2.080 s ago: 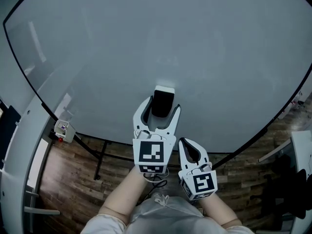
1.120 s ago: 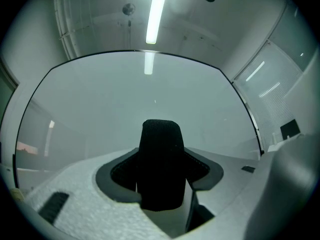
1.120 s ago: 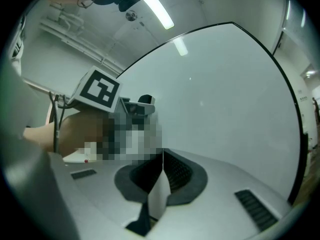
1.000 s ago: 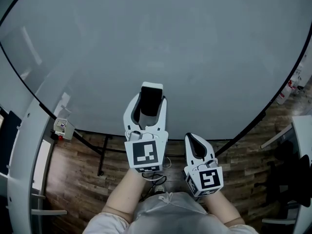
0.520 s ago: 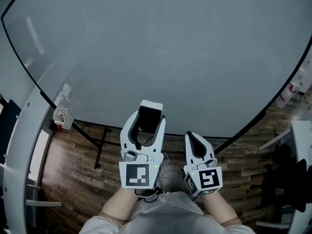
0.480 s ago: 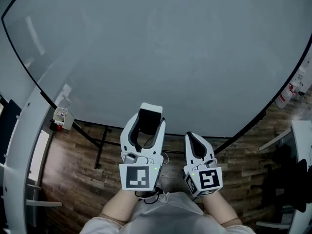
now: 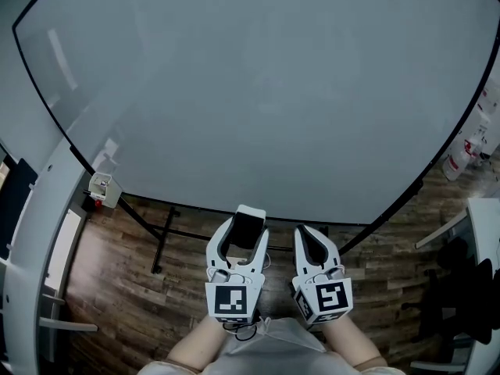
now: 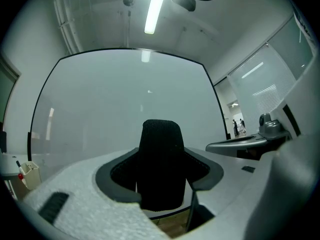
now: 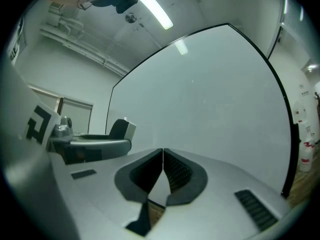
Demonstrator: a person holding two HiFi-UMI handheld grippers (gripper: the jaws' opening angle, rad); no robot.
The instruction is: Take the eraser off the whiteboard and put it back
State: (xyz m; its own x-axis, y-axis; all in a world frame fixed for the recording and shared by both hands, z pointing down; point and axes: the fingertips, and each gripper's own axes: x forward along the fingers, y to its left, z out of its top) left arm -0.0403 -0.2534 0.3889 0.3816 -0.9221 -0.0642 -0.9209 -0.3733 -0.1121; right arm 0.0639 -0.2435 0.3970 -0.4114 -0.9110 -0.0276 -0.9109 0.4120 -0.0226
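Note:
The eraser point(image 7: 248, 226), black felt with a white back, sits between the jaws of my left gripper point(image 7: 245, 237), which is shut on it. It hangs in front of the lower edge of the big whiteboard point(image 7: 258, 92), off its surface. In the left gripper view the black felt of the eraser point(image 8: 160, 159) stands upright between the pads of the left gripper point(image 8: 162, 181), with the whiteboard point(image 8: 125, 104) behind. My right gripper point(image 7: 305, 235) is just to the right, shut and empty. The right gripper point(image 9: 163, 171) shows its pads pressed together, and the eraser point(image 9: 122, 129) appears at the left.
A small holder with a red item point(image 7: 101, 190) hangs at the board's lower left, and a spray bottle point(image 7: 457, 158) stands at the right. The board's black stand point(image 7: 160, 248) rises from the wooden floor point(image 7: 117, 287). A dark chair point(image 7: 461, 287) is at the right.
My left gripper, still shut on the eraser, has come down and back toward my body, from the board's lower part to below its edge. The right gripper has shifted only a little.

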